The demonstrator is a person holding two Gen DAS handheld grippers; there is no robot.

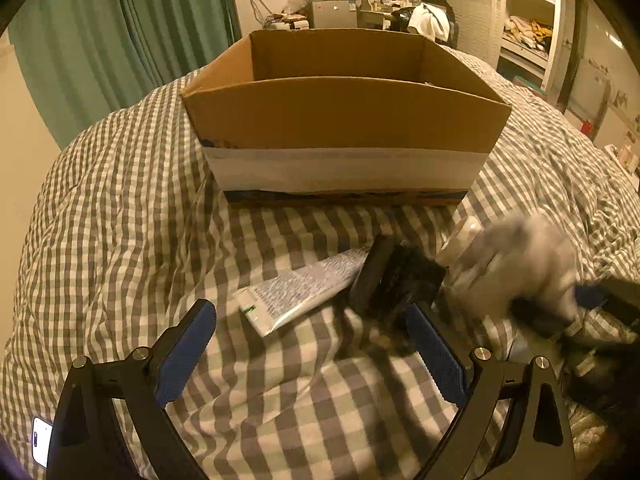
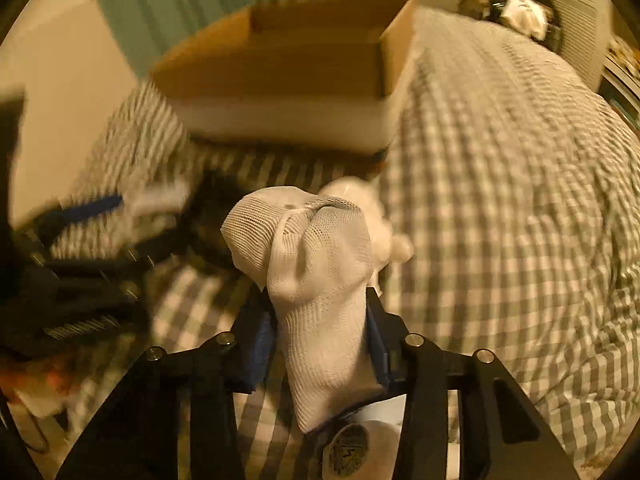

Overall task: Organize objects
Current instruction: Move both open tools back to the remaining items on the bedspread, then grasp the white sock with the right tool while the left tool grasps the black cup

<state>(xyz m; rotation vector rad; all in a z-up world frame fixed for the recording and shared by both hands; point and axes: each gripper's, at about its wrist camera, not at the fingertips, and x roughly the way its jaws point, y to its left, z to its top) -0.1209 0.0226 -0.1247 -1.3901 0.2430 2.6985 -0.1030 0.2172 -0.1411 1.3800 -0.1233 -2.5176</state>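
**A:** Now, left wrist view: left gripper [image 1: 310,326] hovers over the bed [image 1: 120,220], fingers wide apart, nothing between them. Tube [image 1: 298,294] and black brush [image 1: 394,284] lie just ahead, near the box [image 1: 344,120].

**B:** Right wrist view: right gripper [image 2: 318,320] is clamped on a white sock [image 2: 320,280]. Pick-up made, I'd say; next, carry it to the box. Background's blurred, box contents hidden.

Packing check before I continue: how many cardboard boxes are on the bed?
1: the cardboard box stands open on the checked bedspread, beyond the tube. More could be hidden outside view.
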